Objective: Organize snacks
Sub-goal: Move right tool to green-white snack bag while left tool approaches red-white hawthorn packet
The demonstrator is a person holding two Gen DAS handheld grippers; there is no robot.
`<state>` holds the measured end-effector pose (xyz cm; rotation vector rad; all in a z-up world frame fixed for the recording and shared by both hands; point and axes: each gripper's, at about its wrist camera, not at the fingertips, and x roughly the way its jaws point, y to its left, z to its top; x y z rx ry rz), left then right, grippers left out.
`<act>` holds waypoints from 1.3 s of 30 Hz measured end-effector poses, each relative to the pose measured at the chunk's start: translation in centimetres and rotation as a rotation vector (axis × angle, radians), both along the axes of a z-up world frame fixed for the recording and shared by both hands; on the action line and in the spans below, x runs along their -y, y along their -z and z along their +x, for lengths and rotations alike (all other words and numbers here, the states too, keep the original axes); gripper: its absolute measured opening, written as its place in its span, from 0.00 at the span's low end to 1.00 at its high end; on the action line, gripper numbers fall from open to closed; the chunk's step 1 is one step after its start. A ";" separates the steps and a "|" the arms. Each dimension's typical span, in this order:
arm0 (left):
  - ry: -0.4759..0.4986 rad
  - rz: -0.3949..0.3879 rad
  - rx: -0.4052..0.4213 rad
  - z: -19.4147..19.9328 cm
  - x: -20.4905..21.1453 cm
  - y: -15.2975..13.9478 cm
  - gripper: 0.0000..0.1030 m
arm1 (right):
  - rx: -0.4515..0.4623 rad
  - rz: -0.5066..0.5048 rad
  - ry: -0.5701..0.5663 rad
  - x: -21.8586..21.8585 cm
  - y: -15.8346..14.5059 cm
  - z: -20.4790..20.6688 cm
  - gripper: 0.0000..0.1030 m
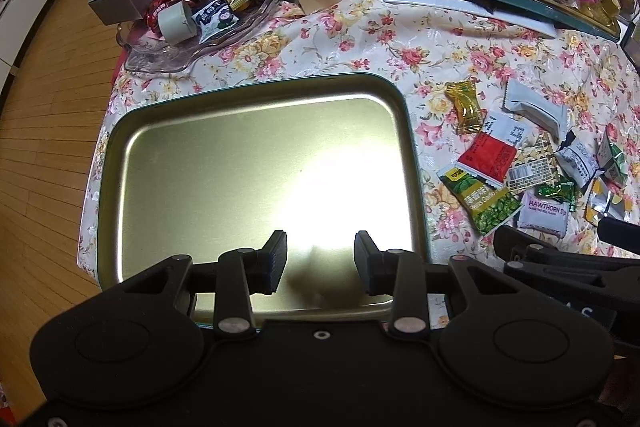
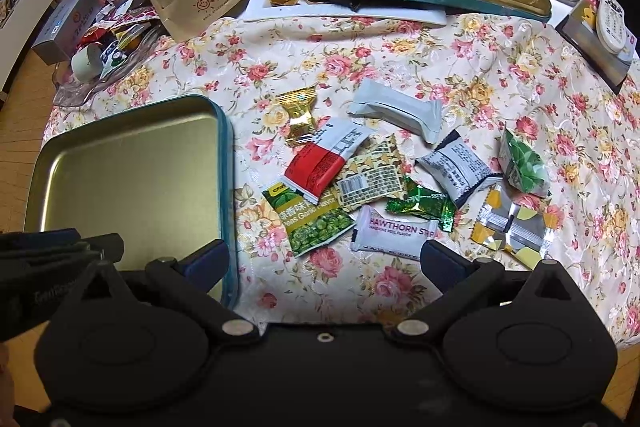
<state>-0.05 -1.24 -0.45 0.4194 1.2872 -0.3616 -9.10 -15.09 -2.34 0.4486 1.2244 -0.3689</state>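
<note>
Left gripper (image 1: pixel 320 259): tilted steeply down over the near edge of the empty tin tray (image 1: pixel 408 131), jaws partly open, nothing held. Right gripper (image 2: pixel 324 259): jaws wide, empty, poised above the hawthorn strip packet (image 2: pixel 394 233) at the near edge of the loose snacks (image 2: pixel 360 179) right of the tray on the floral counter (image 2: pixel 440 59). Risk: overlapping slippery wrappers, so closing may catch two packets or flick one away.

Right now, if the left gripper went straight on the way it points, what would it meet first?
Most likely the bare floor of the empty tin tray: the left gripper hangs open above it with nothing between. Depth is hard to judge.
</note>
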 end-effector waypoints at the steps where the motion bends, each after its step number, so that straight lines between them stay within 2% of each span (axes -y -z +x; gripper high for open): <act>1: 0.002 -0.003 -0.002 0.0 0.2 0.0 0.44 | -0.001 0.000 0.004 0.1 0.0 -0.1 1.00; 17: 0.064 -0.041 -0.012 -1.8 5.9 -1.2 0.44 | -0.011 0.027 0.124 5.1 0.6 -3.5 1.00; 31: 0.134 -0.033 -0.034 -3.8 11.2 -0.2 0.44 | 0.002 0.054 0.231 10.0 1.2 -7.9 1.00; 39: 0.135 -0.042 -0.067 -3.3 12.9 0.6 0.44 | -0.004 0.045 0.308 13.2 1.7 -11.0 1.00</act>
